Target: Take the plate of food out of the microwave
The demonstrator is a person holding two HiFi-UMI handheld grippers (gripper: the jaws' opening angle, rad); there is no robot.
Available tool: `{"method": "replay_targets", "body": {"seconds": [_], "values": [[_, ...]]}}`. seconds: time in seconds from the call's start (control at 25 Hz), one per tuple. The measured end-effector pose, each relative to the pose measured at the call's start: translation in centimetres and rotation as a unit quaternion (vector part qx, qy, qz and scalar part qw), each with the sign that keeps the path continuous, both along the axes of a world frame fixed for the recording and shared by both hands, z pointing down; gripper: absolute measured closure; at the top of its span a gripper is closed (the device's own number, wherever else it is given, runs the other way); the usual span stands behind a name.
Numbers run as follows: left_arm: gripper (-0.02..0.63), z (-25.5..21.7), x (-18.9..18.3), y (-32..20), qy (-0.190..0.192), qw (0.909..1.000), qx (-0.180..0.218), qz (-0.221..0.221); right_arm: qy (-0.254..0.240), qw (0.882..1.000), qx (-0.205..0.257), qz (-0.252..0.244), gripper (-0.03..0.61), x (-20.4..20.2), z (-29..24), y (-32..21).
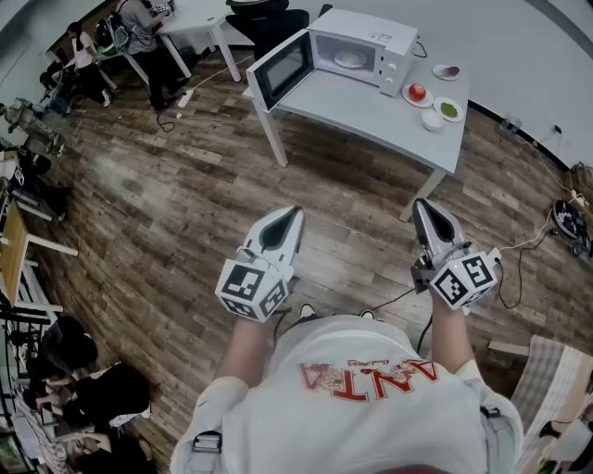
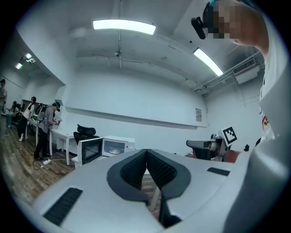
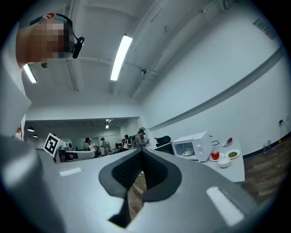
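Wood-plank flooring (image 1: 167, 194) covered the open room, and at its far left edge several people (image 1: 139, 28) stood or sat by white desks (image 1: 199, 28), well apart from the person holding the tools. Closer in, the left gripper (image 1: 295, 215) was held level above the floor, its marker cube (image 1: 252, 285) nearest the person's chest. In the left gripper view its two jaws lay pressed together at the tips with nothing between them, and only a sliver of floor showed behind the dark pads (image 2: 136, 170).

Beyond it, across bare planks, stood a white table (image 1: 371, 116). On the table's left part sat the white microwave (image 1: 366, 42), with its door (image 1: 281, 69) swung wide open toward the left. The plate of food (image 1: 350, 59) rested inside the cavity, on its bottom; what the plate carried was too small to make out. Both grippers were well apart from it.

To the right of the microwave, on the same table, lay a saucer with a red round fruit (image 1: 417, 93), a small white bowl (image 1: 432, 119), a saucer of green food (image 1: 449, 109) and, nearer the wall, a dish holding a purple item (image 1: 447, 71). Below these in the head view, the right gripper (image 1: 422, 205) also pointed level over the floor, jaws fully closed and empty; the right gripper view showed its pads meeting at the tip. Farthest right, cables (image 1: 523, 245) trailed across the planks.
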State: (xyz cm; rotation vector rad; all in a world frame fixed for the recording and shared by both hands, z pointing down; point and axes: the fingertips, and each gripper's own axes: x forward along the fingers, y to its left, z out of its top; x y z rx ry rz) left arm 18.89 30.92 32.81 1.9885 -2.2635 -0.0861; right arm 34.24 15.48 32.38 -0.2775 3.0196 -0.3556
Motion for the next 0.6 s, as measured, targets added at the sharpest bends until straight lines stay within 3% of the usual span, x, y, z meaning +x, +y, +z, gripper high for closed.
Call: {"method": "replay_targets", "body": {"seconds": [0.6], "values": [[0.604, 0.42, 0.16, 0.12, 0.007, 1.0000, -0.003, 0.001, 0.009, 1.000, -0.001, -0.004, 0.577, -0.08, 0.41, 0.25]]}}
